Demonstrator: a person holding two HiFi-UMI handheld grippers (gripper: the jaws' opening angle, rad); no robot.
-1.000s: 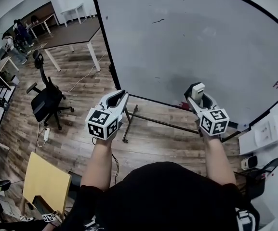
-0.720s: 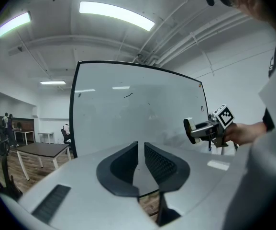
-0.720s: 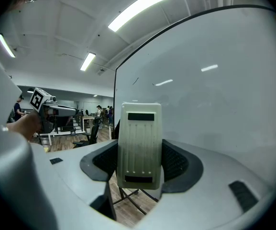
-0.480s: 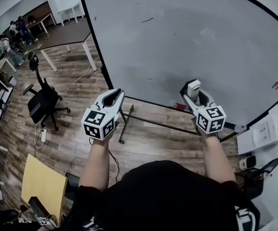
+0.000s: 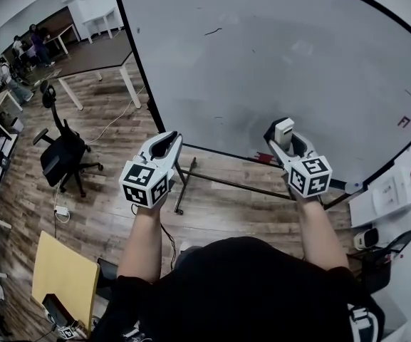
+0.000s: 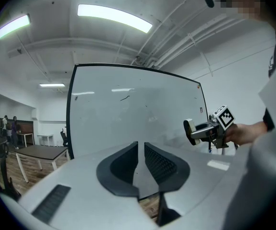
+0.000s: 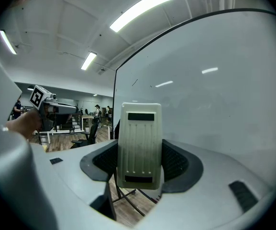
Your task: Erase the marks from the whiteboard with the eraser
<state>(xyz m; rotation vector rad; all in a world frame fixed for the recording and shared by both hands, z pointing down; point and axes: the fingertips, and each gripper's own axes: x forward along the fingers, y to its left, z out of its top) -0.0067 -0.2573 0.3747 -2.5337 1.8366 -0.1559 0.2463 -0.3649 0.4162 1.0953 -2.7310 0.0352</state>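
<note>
Eraser (image 7: 138, 145) sits clamped upright between the jaws of my right gripper (image 5: 283, 135), its pale ribbed back turned toward that gripper's camera and the jaws pressed on its two sides. In the head view I hold it before the lower part of the whiteboard (image 5: 276, 55), near the bottom edge; I cannot tell whether it touches the surface.

A short dark stroke (image 5: 213, 30) shows on the upper left part of the board, well apart from the eraser, and a small red mark (image 5: 403, 122) lies near the right edge. The rest of the board looks mostly grey-white.

My left gripper (image 5: 164, 142) hangs to the left, near the board's lower left corner, out over the wooden floor (image 5: 105, 212). Its jaws are drawn together with only a thin slit between them, and nothing sits in that slit. Both of my forearms reach forward, with the marker cubes facing up at me.

A black office chair (image 5: 63, 152) stands on the floor well to the left of the board.
</note>
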